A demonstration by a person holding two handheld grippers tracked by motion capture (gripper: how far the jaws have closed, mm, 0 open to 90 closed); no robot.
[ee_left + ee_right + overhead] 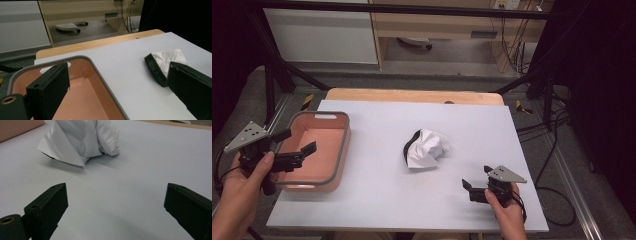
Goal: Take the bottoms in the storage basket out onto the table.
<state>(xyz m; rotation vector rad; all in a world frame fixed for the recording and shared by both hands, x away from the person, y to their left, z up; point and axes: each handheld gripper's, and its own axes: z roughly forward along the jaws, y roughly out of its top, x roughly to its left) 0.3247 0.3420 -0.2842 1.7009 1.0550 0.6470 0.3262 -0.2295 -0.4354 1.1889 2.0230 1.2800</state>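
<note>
Lying crumpled mid-tabletop (pixel 377 200), the white garment (pixel 427 148) sits well apart from both released tools. Right tool (pixel 476 190) faces it; left tool (pixel 294 150) hovers over the pink bin (pixel 343 150). Pinching one loose fold risks dragging or dropping it.

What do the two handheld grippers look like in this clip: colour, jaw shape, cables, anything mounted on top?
Both the left gripper and the right gripper are black, each with two flat, blocky jaws. Each carries a grey three-cornered plate with small dark dots on top. A black cable trails from each. No sleeves show on the forearms.
</note>
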